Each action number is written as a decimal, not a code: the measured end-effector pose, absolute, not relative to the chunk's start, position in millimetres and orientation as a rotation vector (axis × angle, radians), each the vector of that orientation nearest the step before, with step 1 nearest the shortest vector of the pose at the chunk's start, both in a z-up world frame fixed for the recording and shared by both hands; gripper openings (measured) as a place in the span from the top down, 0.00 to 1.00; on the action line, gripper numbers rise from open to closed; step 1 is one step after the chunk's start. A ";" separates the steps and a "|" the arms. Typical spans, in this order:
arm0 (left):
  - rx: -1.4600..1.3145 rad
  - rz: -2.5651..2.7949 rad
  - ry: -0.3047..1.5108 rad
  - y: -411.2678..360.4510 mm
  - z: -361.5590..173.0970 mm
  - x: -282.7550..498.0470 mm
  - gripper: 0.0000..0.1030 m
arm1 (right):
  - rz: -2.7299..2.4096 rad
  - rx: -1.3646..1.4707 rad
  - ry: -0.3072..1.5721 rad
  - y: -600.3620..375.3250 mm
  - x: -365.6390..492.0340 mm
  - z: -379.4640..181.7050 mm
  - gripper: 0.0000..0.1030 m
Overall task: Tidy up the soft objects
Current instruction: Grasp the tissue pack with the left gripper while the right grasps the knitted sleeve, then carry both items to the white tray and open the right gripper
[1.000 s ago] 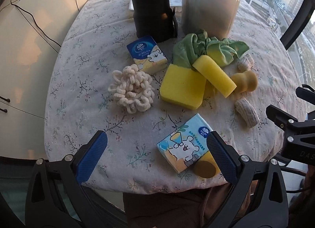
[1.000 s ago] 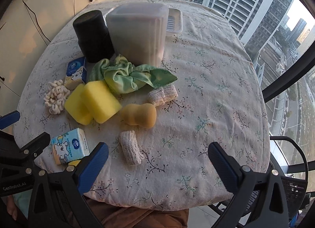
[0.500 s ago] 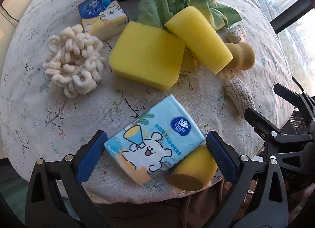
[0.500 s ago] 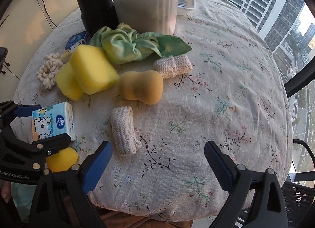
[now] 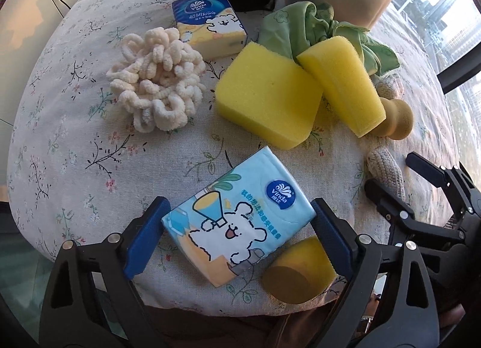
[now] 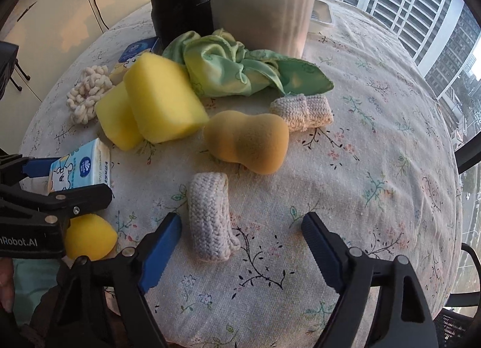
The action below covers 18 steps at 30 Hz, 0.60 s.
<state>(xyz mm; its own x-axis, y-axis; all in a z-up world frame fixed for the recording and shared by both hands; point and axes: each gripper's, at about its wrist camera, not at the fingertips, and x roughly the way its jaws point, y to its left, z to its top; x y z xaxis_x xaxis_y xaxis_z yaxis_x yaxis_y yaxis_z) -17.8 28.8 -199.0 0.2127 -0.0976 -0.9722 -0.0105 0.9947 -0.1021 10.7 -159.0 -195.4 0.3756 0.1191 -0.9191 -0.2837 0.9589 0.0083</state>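
left wrist view: left tool (image 5: pixel 239 235) has just been closing, jaws apart astride the tissue pack (image 5: pixel 239 223) at the near table (image 5: pixel 75 152) edge, pads at its ends, not visibly pressing. risk: the round sponge (image 5: pixel 300 269) beside the right pad gets pinched too or nudged off the edge.

right wrist view: right tool (image 6: pixel 240 245) has also been closing, jaws apart; the knit roll (image 6: pixel 212 217) lies just beside the left pad, off-centre. risk: a closing pad pushes it aside instead of gripping.

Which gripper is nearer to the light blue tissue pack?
Left. The left gripper has its closing fingers on both sides of the light blue tissue pack; the right gripper stands beside it, around a knitted roll.
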 end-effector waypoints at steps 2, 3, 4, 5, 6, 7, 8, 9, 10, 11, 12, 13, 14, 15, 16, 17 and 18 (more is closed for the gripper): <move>-0.118 -0.049 1.352 26.1 -197.9 -17.0 0.12 | 0.263 -0.168 1.143 -159.4 11.9 -193.0 0.36; -0.140 -0.044 1.346 28.7 -196.7 -17.6 0.12 | 0.275 -0.163 1.134 -160.5 12.5 -191.3 0.49; -0.155 -0.042 1.342 28.8 -193.9 -19.5 0.13 | 0.292 -0.160 1.130 -160.5 12.7 -189.9 0.57; -0.167 -0.040 1.333 32.0 -192.4 -21.7 0.13 | 0.317 -0.153 1.133 -160.0 12.1 -188.9 0.73; -0.176 -0.034 1.324 34.8 -189.5 -21.8 0.13 | 0.335 -0.145 1.140 -159.4 12.0 -188.7 0.75; -0.182 -0.027 1.316 39.0 -187.6 -23.3 0.13 | 0.334 -0.149 1.139 -157.4 10.0 -188.4 0.75; -0.185 -0.027 1.309 41.9 -184.9 -26.3 0.13 | 0.333 -0.154 1.137 -156.3 9.4 -188.3 0.75; -0.190 -0.026 1.298 43.1 -181.3 -23.7 0.13 | 0.335 -0.153 1.135 -156.0 8.7 -188.0 0.75; -0.194 -0.020 1.283 45.7 -176.4 -21.1 0.13 | 0.339 -0.145 1.134 -156.9 7.8 -187.0 0.75; -0.190 -0.014 1.264 48.2 -169.5 -24.0 0.13 | 0.342 -0.134 1.134 -157.3 6.3 -185.4 0.75; -0.186 -0.007 1.243 52.1 -162.3 -25.2 0.13 | 0.347 -0.121 1.131 -158.7 5.2 -182.9 0.75; -0.183 0.000 1.225 56.1 -155.4 -26.1 0.13 | 0.353 -0.110 1.123 -159.6 1.2 -179.3 0.75; -0.179 0.004 1.210 58.8 -148.9 -27.4 0.13 | 0.360 -0.100 1.110 -162.2 -1.6 -174.5 0.75; -0.178 0.005 1.198 62.8 -145.8 -24.9 0.13 | 0.363 -0.092 1.098 -164.2 -2.8 -169.5 0.75; -0.177 0.006 1.187 66.8 -144.2 -22.5 0.13 | 0.367 -0.084 1.085 -166.7 -4.0 -163.5 0.75; -0.178 0.009 1.177 70.2 -139.5 -22.9 0.13 | 0.368 -0.075 1.068 -169.2 -4.6 -157.6 0.75; -0.176 0.015 1.167 72.5 -135.5 -22.3 0.13 | 0.367 -0.066 1.056 -171.6 -4.2 -152.6 0.75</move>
